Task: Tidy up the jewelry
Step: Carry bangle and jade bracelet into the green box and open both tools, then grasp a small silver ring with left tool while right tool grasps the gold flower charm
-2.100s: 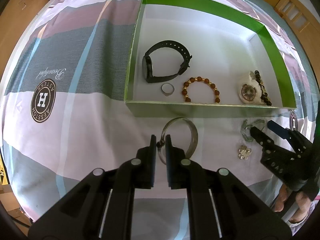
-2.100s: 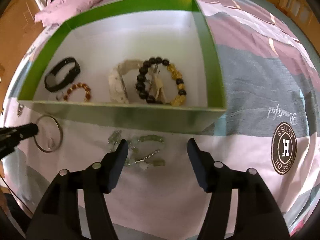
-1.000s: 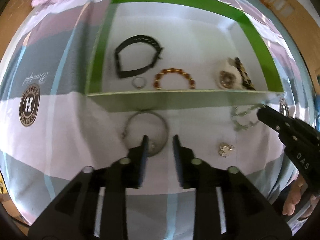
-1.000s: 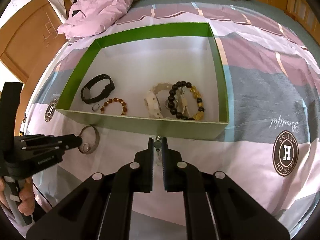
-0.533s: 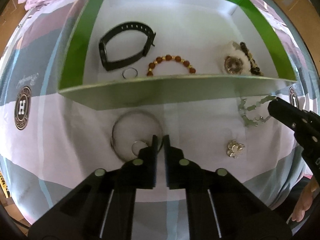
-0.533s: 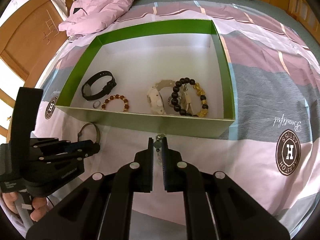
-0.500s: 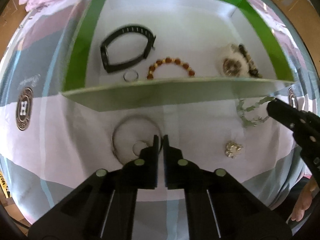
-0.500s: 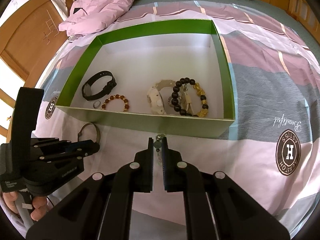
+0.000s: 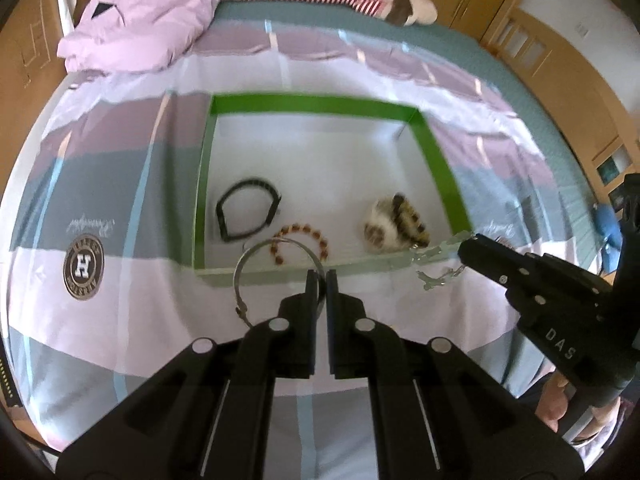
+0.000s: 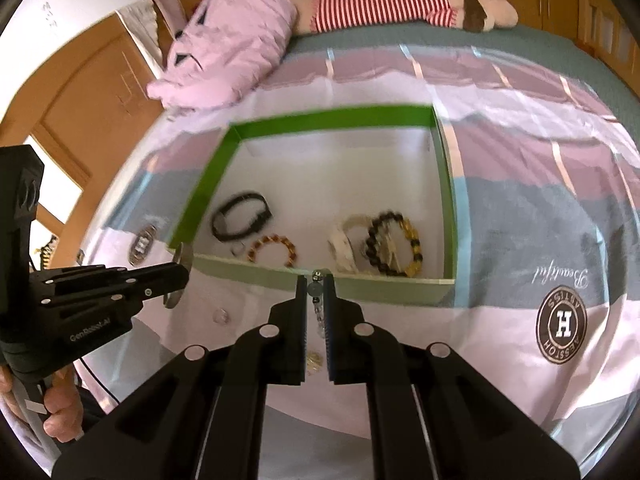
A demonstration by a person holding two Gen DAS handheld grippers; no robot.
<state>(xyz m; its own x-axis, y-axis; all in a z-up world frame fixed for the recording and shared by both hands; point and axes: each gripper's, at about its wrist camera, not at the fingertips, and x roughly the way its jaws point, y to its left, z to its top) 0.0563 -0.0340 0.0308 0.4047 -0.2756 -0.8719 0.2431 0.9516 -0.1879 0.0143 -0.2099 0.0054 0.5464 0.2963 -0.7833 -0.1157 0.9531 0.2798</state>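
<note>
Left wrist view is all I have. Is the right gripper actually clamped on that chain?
Observer: Yes. In the right wrist view the right gripper is shut on the chain bracelet, and its links hang down between the fingers.
Operator: Anything loose on the sheet?
Observer: A small gold charm lies on the bedsheet, below the right gripper.
Operator: Where's my bangle relative to the box?
Observer: The left gripper holds the silver bangle edge-on in front of the near left corner of the green box. I cannot tell whether they touch.
</note>
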